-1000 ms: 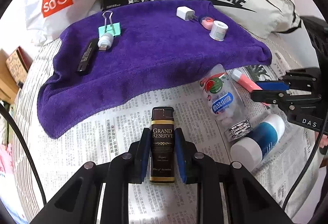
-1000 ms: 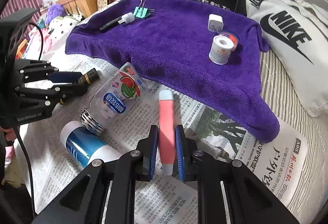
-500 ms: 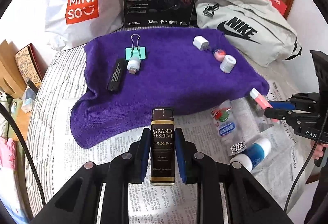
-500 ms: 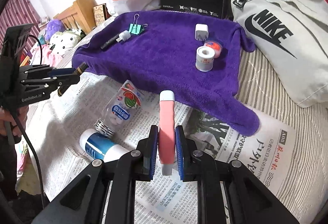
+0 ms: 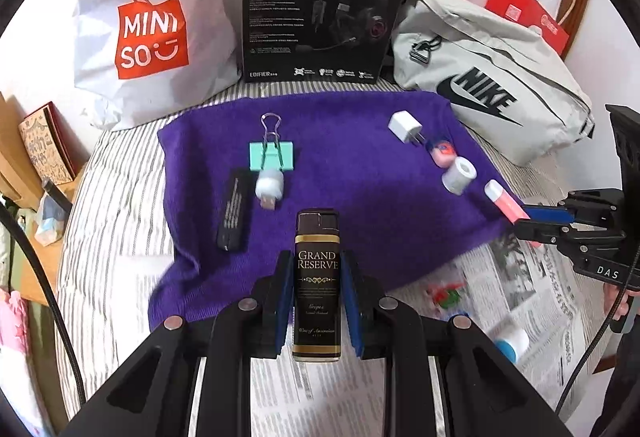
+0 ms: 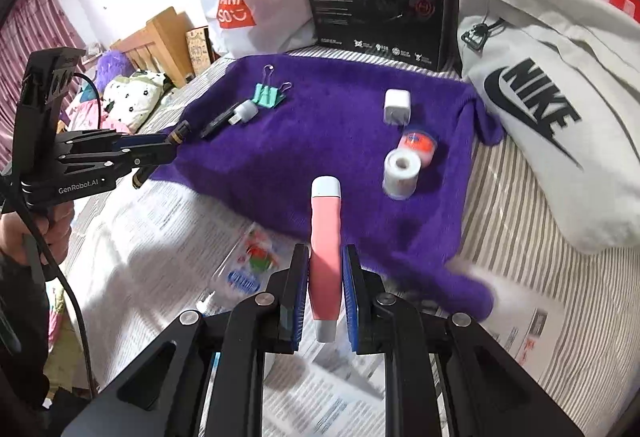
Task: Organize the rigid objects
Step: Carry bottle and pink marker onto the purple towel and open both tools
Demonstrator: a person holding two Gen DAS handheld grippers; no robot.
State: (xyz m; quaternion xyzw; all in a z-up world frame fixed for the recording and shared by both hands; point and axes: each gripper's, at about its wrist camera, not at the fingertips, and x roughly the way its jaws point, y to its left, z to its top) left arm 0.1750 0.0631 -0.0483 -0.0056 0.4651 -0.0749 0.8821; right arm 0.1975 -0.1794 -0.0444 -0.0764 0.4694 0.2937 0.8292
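— So, the dark brown lighter with gold "Grand Reserve" lettering (image 5: 317, 289): where is it?

— Clamped lengthwise in the left claw (image 5: 317, 301), both blue pads pressed on its sides, its top poking out ahead over the near edge of the purple terry towel (image 5: 360, 173). The right claw (image 6: 326, 293) grips the pink plastic tube with a white cap (image 6: 325, 249) the same way, cap forward.

— How should they go down?

— I'd judge each belongs on the towel with its neighbours. Just ahead and left of the left claw lie a black flat stick (image 5: 234, 215), a white USB plug (image 5: 270, 187) and a mint binder clip (image 5: 273, 155); the bare patch straight ahead suits the lighter. Lower it flat before letting go, or it may roll on the pile.

— And the tube?

— Ahead and right of the right claw sit a white tape roll (image 6: 401, 169), a pink round case (image 6: 418, 143) and a white charger cube (image 6: 397, 105). Set it beside the roll without nudging it.

— Anything left?

— Blurred items on the newspaper (image 6: 160, 237) covering the bed, below both claws.
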